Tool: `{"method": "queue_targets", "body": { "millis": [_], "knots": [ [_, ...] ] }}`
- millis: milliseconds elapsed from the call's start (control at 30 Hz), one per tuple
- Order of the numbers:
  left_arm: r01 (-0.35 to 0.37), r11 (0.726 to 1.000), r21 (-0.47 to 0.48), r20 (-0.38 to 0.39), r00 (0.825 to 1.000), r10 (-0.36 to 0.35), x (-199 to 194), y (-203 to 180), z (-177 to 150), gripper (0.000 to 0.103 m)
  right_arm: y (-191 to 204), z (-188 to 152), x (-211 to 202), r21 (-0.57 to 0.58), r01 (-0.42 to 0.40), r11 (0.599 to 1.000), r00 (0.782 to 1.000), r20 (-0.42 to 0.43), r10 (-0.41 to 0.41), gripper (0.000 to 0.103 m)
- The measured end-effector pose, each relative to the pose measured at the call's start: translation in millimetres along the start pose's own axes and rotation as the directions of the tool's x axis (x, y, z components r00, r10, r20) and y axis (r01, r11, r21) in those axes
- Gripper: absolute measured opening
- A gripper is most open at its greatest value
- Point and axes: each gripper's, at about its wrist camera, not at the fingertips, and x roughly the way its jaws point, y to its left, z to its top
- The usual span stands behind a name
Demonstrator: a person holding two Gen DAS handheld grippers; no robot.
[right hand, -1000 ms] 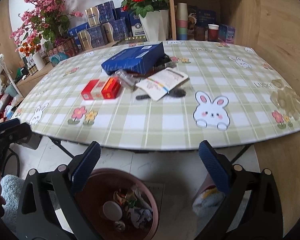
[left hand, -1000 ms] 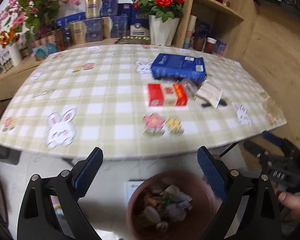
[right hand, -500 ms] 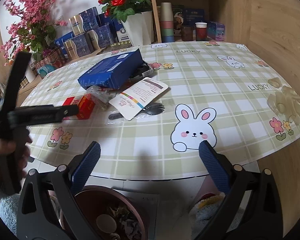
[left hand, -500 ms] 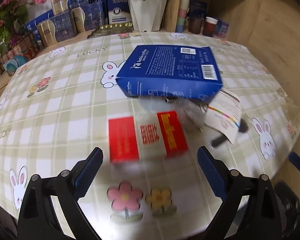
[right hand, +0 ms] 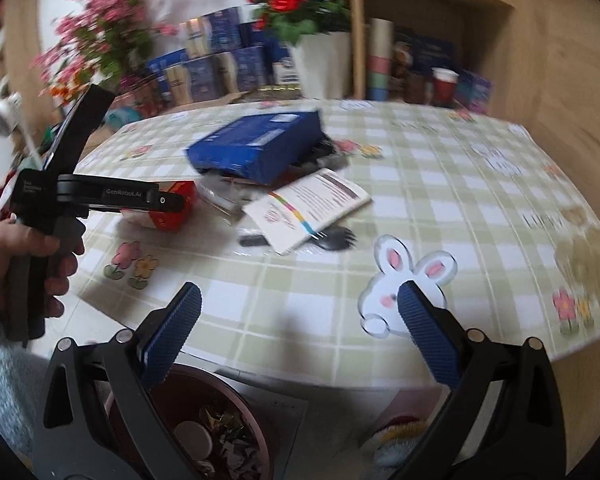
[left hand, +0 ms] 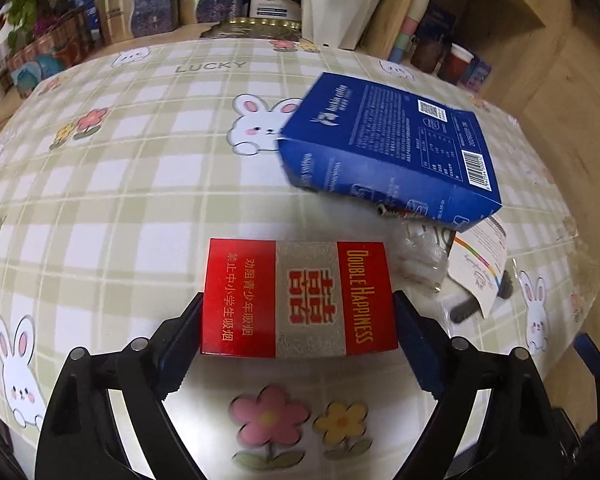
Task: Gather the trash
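Left tongs (left hand: pixel 298 320) lowered over the table (left hand: pixel 100 184), their two blue pads flanking the short ends of a red cigarette pack (left hand: pixel 298 298) that lies flat on the checked cloth; the jaws are closing on it, and whether the pads already press its sides cannot be told. Beyond the pack and to the right of these tongs lies a blue box (left hand: pixel 392 152), tilted, resting on a heap of small items; just under its near edge sits a crumpled clear wrapper (left hand: pixel 422 260), and to the right of that a white printed packet (left hand: pixel 480 264) covering part of a black spoon-fork (left hand: pixel 466 310). Right tongs (right hand: pixel 298 328) hang spread wide with nothing between the pads, at the near edge of the table; directly below them, on the floor, stands a brown bin (right hand: pixel 204 428) holding scraps. Seen from the right tongs, the left tongs reach in from the left, gripped by a hand (right hand: pixel 24 264) in a grey sleeve, with the red pack at their tips and the blue box beyond
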Motion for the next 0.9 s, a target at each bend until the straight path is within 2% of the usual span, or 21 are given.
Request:
{"method": "queue_targets", "body": {
  "millis": [133,233,333,433,733,833,900],
  "knots": [
    [0.009,0.999,-0.034,0.018,1.000,-0.009,-22,20,-13,0.087,14,17,12,-0.050,-0.094,0.994,0.996,-0.009,0.094,0.095],
    [0.006,0.999,-0.051,0.041,0.999,-0.004,-40,36,-25,0.087,29,31,27,-0.082,-0.152,0.985,0.988,-0.034,0.150,0.087],
    [-0.006,0.998,-0.061,0.066,0.998,0.010,-58,48,-36,0.087,42,43,44,-0.102,-0.179,0.979,0.983,-0.050,0.174,0.086],
    [-0.019,0.997,-0.075,0.092,0.995,0.026,-76,60,-48,0.087,56,55,65,-0.118,-0.196,0.974,0.979,-0.076,0.188,0.086],
    [-0.035,0.990,-0.135,0.146,0.988,0.055,-119,86,-86,0.087,70,75,121,-0.031,-0.197,0.980,0.966,-0.174,0.189,0.076],
    [-0.036,0.988,-0.152,0.147,0.987,0.059,-127,92,-97,0.087,70,77,132,0.010,-0.192,0.981,0.962,-0.195,0.191,0.070],
    [-0.034,0.988,-0.154,0.145,0.988,0.057,-129,93,-101,0.087,69,77,139,0.045,-0.188,0.981,0.958,-0.210,0.194,0.059]
  ]
}}
